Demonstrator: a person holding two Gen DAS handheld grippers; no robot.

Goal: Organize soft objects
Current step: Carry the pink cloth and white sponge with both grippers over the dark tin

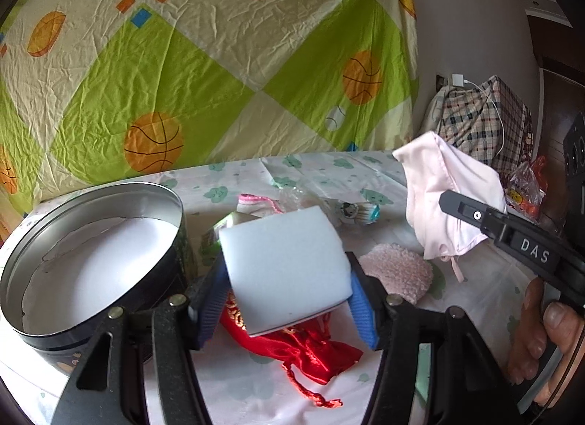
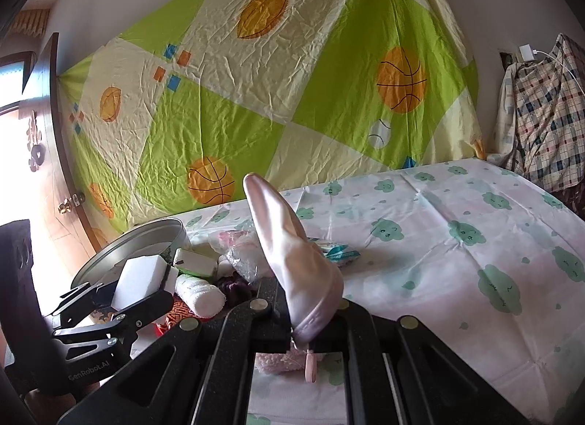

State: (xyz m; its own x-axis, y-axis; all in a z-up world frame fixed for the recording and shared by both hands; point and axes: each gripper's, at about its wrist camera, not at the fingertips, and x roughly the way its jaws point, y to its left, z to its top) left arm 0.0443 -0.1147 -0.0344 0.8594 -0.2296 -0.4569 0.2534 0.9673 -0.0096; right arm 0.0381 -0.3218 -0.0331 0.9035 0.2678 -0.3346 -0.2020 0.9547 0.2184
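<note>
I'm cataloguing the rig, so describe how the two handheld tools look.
The left tool is matte black with speckled flat arms, round silver pivot pins and ribbed blue finger pads; its body reads "GenRobot.AI". The right tool is the same black build, marked "DAS" on its side. No sleeves show.

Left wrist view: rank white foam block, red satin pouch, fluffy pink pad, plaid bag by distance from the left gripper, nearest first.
From the left gripper:
1. White foam block, clamped between its fingers.
2. Red satin pouch, on the table directly beneath.
3. Fluffy pink pad, just right of the right finger.
4. Plaid bag, far right, past the table.
</note>
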